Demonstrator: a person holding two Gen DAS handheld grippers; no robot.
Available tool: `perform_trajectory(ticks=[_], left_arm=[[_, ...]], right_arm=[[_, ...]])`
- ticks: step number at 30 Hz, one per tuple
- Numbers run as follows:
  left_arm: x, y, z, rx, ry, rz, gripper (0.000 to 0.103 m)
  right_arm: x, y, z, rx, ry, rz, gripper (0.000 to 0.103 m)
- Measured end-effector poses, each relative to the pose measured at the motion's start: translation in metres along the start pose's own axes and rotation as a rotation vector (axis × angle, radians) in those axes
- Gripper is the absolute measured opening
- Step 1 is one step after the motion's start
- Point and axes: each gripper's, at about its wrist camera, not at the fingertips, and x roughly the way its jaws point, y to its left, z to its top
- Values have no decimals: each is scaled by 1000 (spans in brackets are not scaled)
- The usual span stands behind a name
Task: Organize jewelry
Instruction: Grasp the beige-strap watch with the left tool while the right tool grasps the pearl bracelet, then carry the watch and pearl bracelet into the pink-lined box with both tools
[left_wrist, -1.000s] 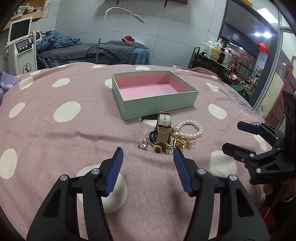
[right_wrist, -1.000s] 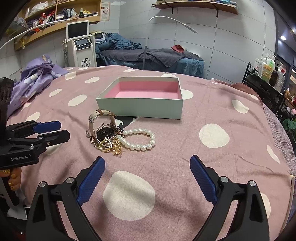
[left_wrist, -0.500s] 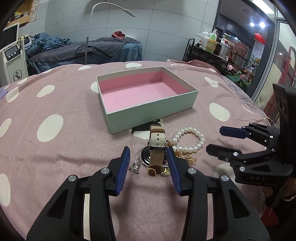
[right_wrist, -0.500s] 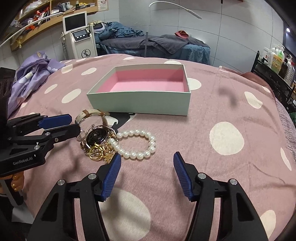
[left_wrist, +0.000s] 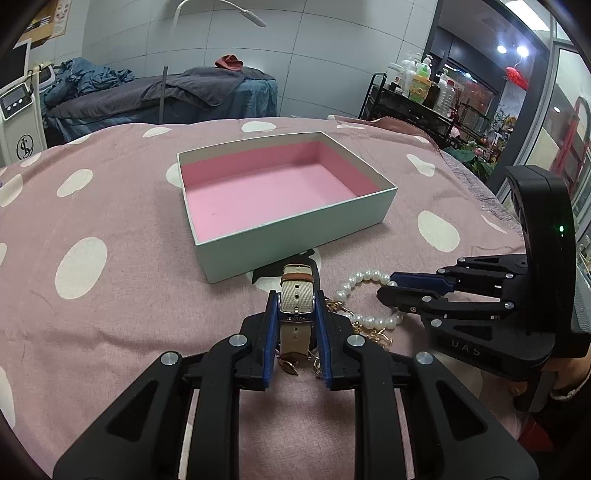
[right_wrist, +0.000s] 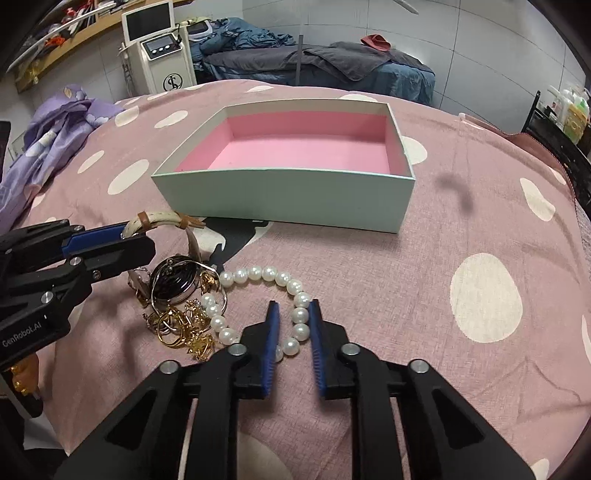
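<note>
Both grippers close at once on the jewelry heap, which lies on the spotted bed cover (left_wrist: 110, 314) just in front of the near wall of the open box (left_wrist: 295, 236), so each piece has only a short way to travel. The left gripper (left_wrist: 295, 314) is closing its jaws on the watch (left_wrist: 296, 308), with the blue pads against both edges of the beige strap at the buckle; the strap is a flat, firm band and gives a surer hold than the round case. From the right wrist view the strap arches up off the cover beside that gripper, which probably makes it easy to get the pads around. The right gripper (right_wrist: 293, 325) is closing on the pearl bracelet (right_wrist: 258, 295) at its near side; a few pearls sit between the pads, but a sliver of gap shows on either side, so the pinch does not look complete yet. Taking the loop at one point should let the rest hang free. The gold rings and chain (right_wrist: 181, 328) lie tangled between watch and bracelet, touching both, so they may drag along on a lift. The box, lined in pink, holds nothing yet.
</note>
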Motion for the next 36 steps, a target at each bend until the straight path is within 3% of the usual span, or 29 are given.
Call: perform_trajectory(ticks=[20, 36], left_arm=[[-39, 4, 21, 30, -71, -31, 19], [-45, 3, 57, 76, -102, -8, 19]], right_arm=[[-70, 6, 11, -73, -189, -1, 9], [-87, 0, 48, -73, -265, 1, 9]])
